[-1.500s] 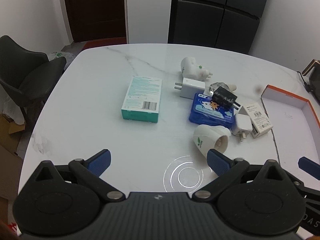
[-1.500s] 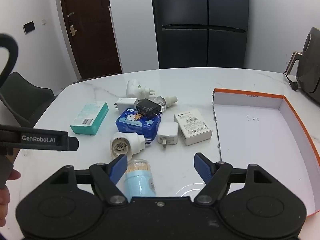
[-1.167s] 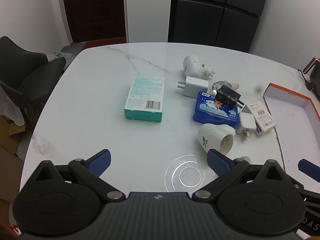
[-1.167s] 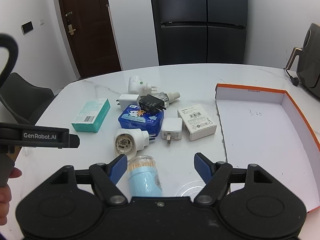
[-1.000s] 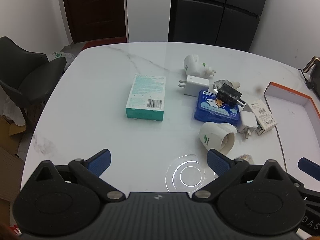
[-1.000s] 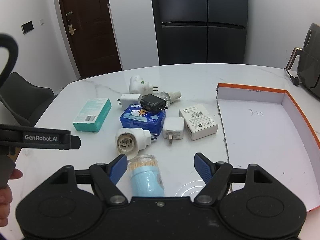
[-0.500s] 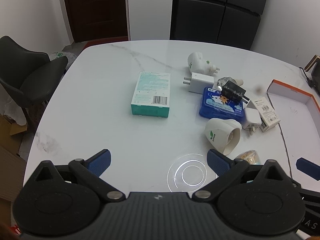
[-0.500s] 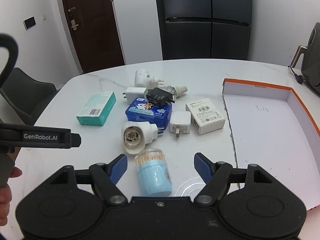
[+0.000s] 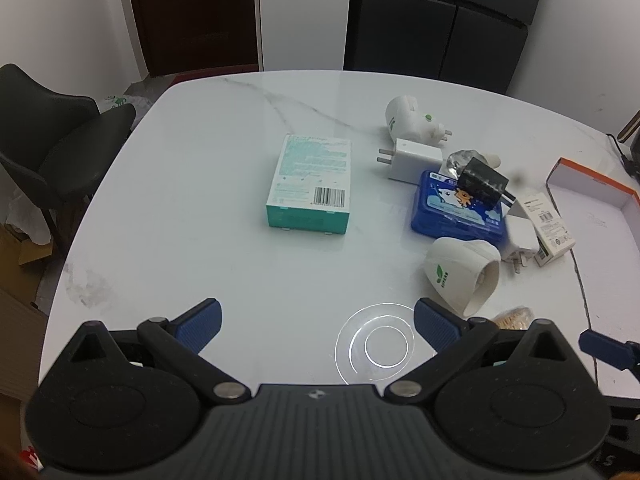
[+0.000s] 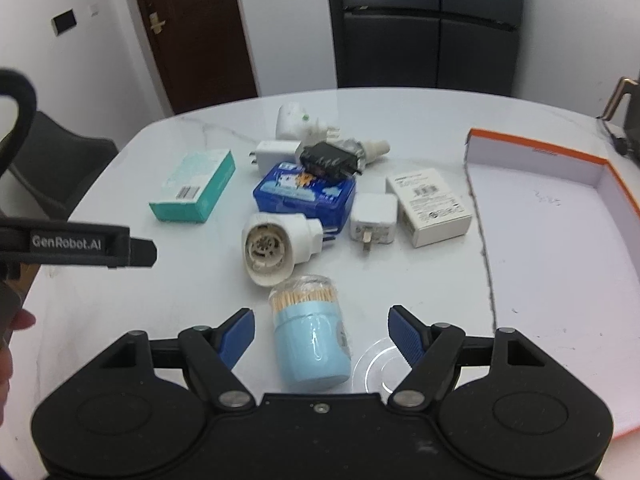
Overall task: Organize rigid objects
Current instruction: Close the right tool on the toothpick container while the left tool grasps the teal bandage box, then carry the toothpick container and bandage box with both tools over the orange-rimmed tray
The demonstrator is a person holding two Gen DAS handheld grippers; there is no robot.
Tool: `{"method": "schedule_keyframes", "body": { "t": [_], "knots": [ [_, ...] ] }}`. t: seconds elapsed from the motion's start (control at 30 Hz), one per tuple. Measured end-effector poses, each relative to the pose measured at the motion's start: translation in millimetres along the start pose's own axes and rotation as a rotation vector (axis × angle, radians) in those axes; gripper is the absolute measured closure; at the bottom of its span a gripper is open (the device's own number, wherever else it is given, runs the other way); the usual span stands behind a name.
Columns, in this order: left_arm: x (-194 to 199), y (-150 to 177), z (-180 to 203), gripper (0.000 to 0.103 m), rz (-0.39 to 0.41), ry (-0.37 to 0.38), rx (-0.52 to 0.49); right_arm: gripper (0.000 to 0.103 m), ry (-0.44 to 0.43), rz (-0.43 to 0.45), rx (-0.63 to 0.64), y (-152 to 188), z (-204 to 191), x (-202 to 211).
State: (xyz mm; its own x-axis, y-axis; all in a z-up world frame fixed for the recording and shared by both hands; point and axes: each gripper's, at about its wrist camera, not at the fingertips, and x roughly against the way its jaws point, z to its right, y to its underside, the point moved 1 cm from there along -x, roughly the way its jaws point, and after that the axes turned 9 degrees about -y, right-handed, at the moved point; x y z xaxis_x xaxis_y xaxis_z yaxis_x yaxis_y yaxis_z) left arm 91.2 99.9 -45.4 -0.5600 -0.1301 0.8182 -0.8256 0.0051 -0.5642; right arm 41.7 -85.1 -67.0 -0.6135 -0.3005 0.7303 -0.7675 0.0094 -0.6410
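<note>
I count two round white plug-in units (image 10: pixel 280 250) (image 10: pixel 294 122), three chargers (image 10: pixel 374 218) (image 10: pixel 276 153) (image 10: pixel 326 160), two cartons (image 10: pixel 194 186) (image 10: pixel 434 206), one blue tin (image 10: pixel 304 196), one toothpick jar (image 10: pixel 310 340), one tray (image 10: pixel 560 240).

Bare marble table (image 9: pixel 200 208) left of teal box (image 9: pixel 310 186) — cluttered gadgets rightward, toothpick jar (image 10: pixel 310 334) nearest.

1. White marble tabletop (image 9: pixel 248 128).
2. Lying on it: teal box (image 9: pixel 310 184), blue tin (image 10: pixel 304 194), white chargers (image 10: pixel 374 216), plug adapters (image 10: pixel 276 248), small white box (image 10: pixel 434 206), toothpick jar (image 10: pixel 310 340) on its side.
3. Orange-rimmed tray (image 10: pixel 560 240) at right edge.
</note>
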Motion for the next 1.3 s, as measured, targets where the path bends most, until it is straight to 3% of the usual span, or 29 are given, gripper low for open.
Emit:
{"method": "schedule_keyframes", "body": {
  "t": [0.2, 0.23, 0.27, 0.3, 0.5, 0.7, 0.83, 0.93, 1.13, 1.3],
  "knots": [
    [-19, -17, -1, 0.000, 0.008, -0.010, 0.005, 0.018, 0.001, -0.080, 0.041, -1, 8, -36],
    [-23, -22, -1, 0.000, 0.014, -0.019, 0.003, 0.022, -0.005, -0.097, 0.042, 0, 10, -42],
    [-28, -27, -1, 0.000, 0.018, -0.031, 0.001, 0.041, -0.017, -0.102, 0.040, 0, 12, -47],
    [-34, -33, -2, 0.000, 0.021, -0.040, 0.000, 0.046, -0.020, -0.099, 0.038, 0, 13, -50],
    [-78, -66, -1, 0.000, 0.011, -0.102, -0.006, 0.047, -0.019, -0.077, 0.026, 1, 15, -46],
    [-108, -90, 8, 0.000, 0.010, -0.079, 0.006, 0.047, -0.023, -0.054, 0.044, -3, 17, -33],
    [-118, -93, 19, 0.001, 0.006, -0.092, -0.038, 0.047, -0.027, -0.042, 0.037, -6, 22, -29],
    [-123, -90, 15, 0.031, -0.017, -0.066, -0.024, 0.047, -0.026, -0.030, 0.032, -9, 25, -24],
    [-101, -80, 6, 0.031, 0.009, -0.049, 0.013, 0.047, -0.009, 0.007, 0.033, -18, 30, -15],
    [-55, -53, 15, 0.031, 0.041, -0.028, -0.009, 0.047, 0.005, 0.030, 0.040, -23, 36, -11]
  ]
}}
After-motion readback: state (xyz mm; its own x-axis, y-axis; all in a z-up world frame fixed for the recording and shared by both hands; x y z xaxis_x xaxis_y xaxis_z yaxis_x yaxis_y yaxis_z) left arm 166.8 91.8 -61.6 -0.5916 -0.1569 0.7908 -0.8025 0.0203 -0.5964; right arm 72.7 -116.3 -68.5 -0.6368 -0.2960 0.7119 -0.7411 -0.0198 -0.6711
